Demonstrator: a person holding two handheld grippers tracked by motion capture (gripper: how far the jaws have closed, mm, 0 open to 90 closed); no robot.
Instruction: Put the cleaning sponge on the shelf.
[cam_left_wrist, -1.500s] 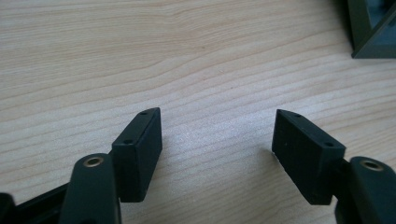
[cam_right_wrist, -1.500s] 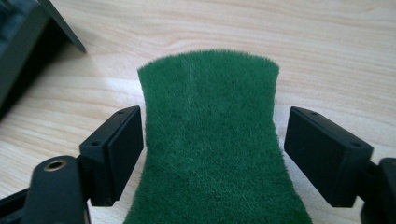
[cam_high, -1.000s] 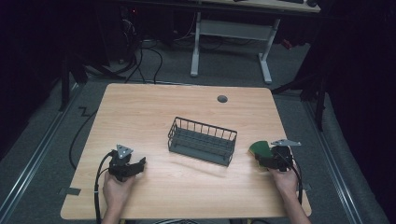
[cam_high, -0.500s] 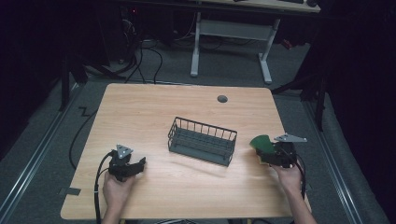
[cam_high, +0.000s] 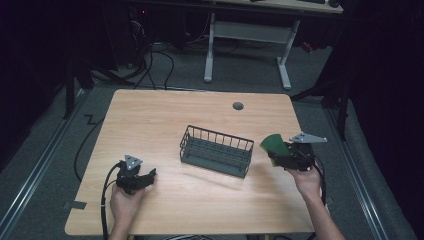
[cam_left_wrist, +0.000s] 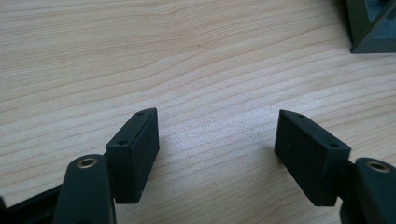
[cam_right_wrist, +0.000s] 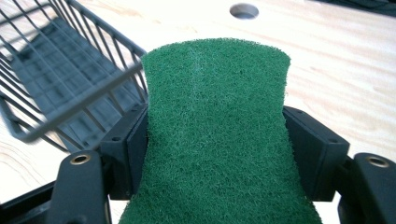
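Two tongs: left tongs (cam_high: 150, 176) wide, empty, low over near-left bench (cam_high: 165, 115).
Right tongs (cam_high: 274, 156): clamped on green scouring pad (cam_right_wrist: 215, 135), raised at right.
Pad feel: likely light, soft, bends; grip its side edges.
Wire basket (cam_high: 216, 150): mid-bench, left of the pad.

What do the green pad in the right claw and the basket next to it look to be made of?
Green pad: looks like coarse, matte scouring fibre, with a fuzzy tangled surface that pinches in where the right claw squeezes it, so it is soft. Basket: thin dark grey rods welded into a grid, probably coated metal wire; the dull, even finish suggests paint or powder coat.
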